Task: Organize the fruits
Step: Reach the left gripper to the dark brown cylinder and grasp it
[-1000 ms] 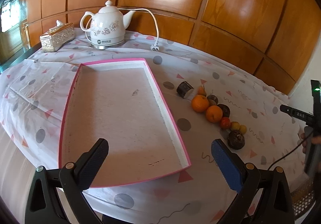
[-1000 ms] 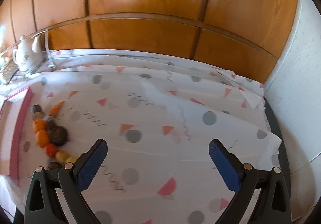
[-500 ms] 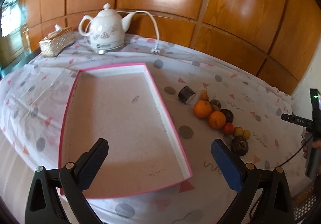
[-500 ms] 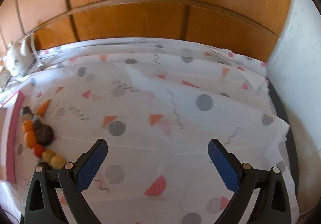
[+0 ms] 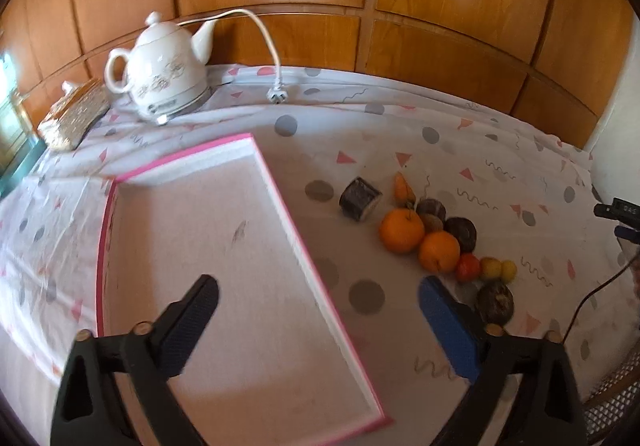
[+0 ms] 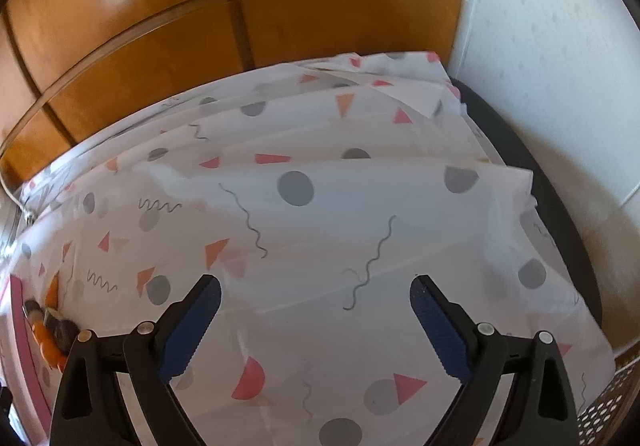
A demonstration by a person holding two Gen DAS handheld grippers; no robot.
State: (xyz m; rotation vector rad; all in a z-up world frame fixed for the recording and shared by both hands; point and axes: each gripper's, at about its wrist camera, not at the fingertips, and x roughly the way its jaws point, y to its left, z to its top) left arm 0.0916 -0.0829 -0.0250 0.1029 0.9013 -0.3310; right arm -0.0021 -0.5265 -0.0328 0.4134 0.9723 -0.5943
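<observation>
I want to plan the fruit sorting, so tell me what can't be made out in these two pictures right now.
- Right wrist view: the fruit pile is squeezed at the left edge, partly behind the right claw; the count is unclear.
- Left wrist view: a dark fruit sits partly behind a finger of the left claw.
- Left wrist view: the tray has its near corners hidden by the claw's body.
- The small fruits' kinds: too small to tell.

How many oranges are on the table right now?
2. One orange lies right of the pink tray, below the carrot. The second orange touches its lower right side, beside the small red fruit. None looks hidden.
</observation>
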